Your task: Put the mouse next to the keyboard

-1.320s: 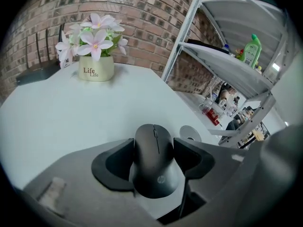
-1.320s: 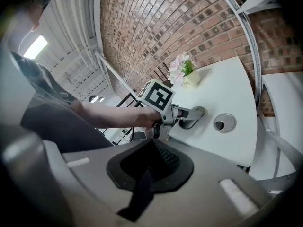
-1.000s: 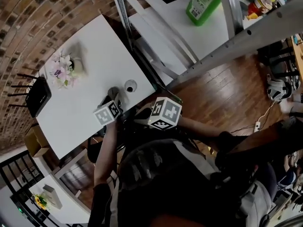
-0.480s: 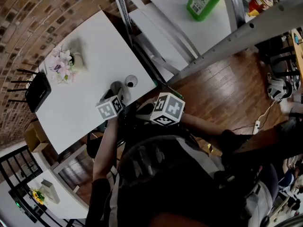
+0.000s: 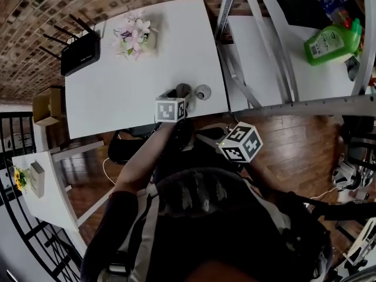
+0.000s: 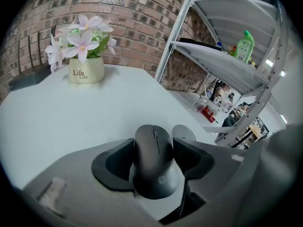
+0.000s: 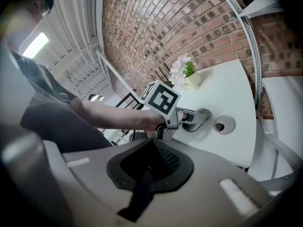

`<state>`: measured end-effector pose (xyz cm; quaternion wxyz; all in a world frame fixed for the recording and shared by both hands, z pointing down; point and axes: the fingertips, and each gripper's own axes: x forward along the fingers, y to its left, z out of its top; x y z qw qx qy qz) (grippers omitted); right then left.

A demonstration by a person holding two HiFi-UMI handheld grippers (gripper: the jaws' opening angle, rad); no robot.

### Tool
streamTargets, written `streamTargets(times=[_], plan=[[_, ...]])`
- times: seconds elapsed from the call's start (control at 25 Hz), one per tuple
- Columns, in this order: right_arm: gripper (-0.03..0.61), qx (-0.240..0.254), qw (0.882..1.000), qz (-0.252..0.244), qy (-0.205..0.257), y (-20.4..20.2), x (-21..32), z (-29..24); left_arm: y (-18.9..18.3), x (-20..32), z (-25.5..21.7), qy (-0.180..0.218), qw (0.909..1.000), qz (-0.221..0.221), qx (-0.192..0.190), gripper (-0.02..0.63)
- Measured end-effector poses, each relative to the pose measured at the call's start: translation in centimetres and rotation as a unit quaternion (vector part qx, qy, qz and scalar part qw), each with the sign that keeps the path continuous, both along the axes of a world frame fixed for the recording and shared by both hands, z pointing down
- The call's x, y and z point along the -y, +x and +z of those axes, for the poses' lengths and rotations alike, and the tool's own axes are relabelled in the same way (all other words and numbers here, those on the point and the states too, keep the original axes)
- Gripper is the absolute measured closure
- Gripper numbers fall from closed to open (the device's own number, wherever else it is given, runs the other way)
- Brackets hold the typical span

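The black computer mouse (image 6: 154,162) sits between the jaws of the left gripper (image 6: 155,146), nose pointing away over the table. The jaws are drawn in against its two sides and grip it. Whether the mouse rests on the surface or hangs just above it cannot be told. It is at the near edge of the white rectangular table (image 5: 117,93), just beside a round silver grommet (image 6: 183,133) set into the tabletop, which lies beyond the right-hand jaw.

In the head view the left gripper (image 5: 178,94) reaches over that same table edge, its marker cube on top, with the grommet (image 5: 203,91) close at its right.

The right gripper (image 7: 152,159) is held back from the table, above the wooden floor (image 5: 294,140). Its jaws are pressed together with nothing between them, and its camera looks toward the left gripper (image 7: 194,116).

Towards the far end of the table stands a cream pot of pink and white flowers (image 6: 86,69), and near it a black router with antennas (image 5: 80,53). A red brick wall (image 6: 137,18) runs behind. To the right a grey metal shelf rack (image 5: 276,69) carries a green plastic bottle (image 5: 331,40).
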<state>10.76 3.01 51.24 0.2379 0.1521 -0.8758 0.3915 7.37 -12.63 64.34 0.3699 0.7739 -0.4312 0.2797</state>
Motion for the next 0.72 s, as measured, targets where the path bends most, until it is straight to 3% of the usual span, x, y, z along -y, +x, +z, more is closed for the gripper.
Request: streamTargets(times=[0.16,0.72], plan=[[0.574,-0.008,1.000,0.000,0.000,0.0,-0.2,0.0,-0.1,0.9,-0.2,0.023,0.9997,0.000,0.010,0.356],[0.574,-0.022,1.000,0.005,0.003,-0.9,-0.5,-0.3,-1.2,1.3,-0.1,0.028,0.9995,-0.003,-0.015,0.351]])
